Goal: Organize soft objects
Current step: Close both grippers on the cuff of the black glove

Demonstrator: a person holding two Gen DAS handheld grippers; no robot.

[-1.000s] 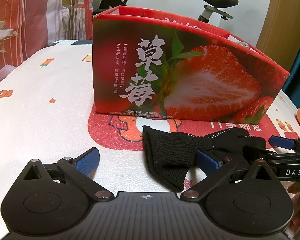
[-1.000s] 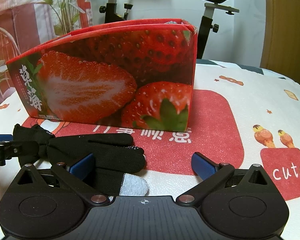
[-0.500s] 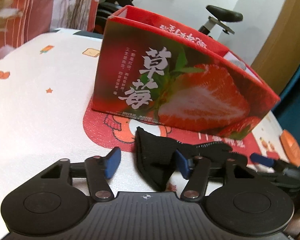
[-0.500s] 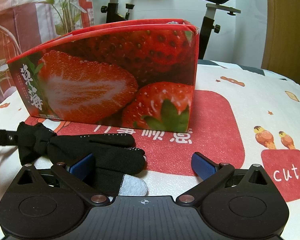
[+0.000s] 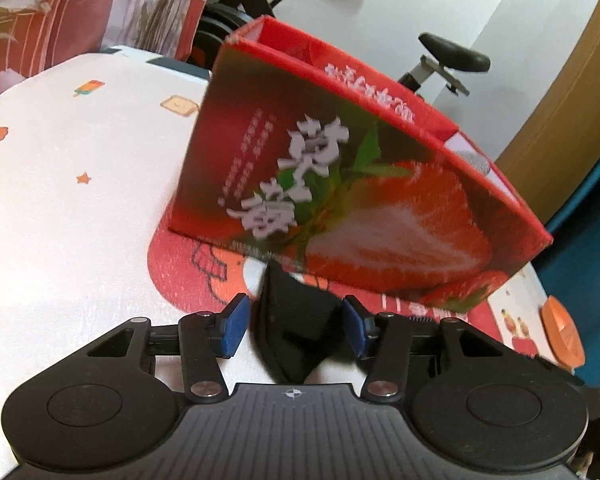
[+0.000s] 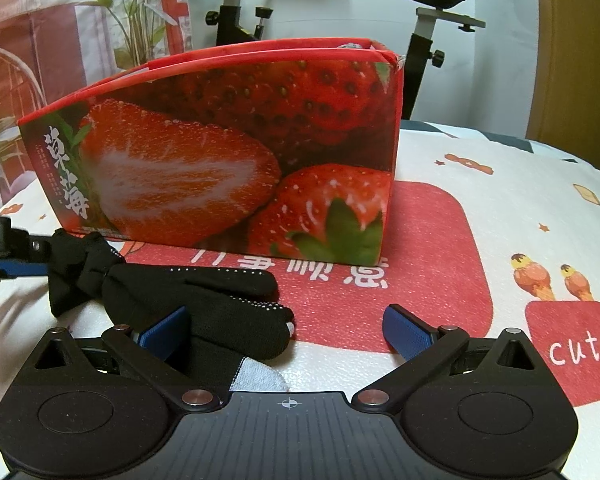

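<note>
A black knit glove [image 6: 188, 292] with a grey fingertip lies on the tablecloth in front of a red strawberry-print box [image 6: 220, 160]. In the left wrist view its cuff [image 5: 292, 308] sits between the blue pads of my left gripper [image 5: 294, 326], whose jaws are closing. The right pad touches the cuff and a thin strip of cloth shows at the left pad. The box [image 5: 340, 200] stands open-topped just beyond. My right gripper [image 6: 286, 332] stands open and wide, its left finger over the glove's fingers. The left gripper [image 6: 8, 256] shows at that view's left edge.
The table wears a white cartoon-print cloth with red patches [image 6: 420, 248]. An orange object [image 5: 562, 332] lies near the right edge. An exercise bike [image 6: 432, 20], a plant [image 6: 132, 12] and a red curtain stand behind the table, and a wooden door [image 6: 572, 52] at the right.
My left gripper's jaws came in from wide apart to either side of the glove's cuff, and that hand rolled and drew nearer the glove. The right gripper stayed put and open.
</note>
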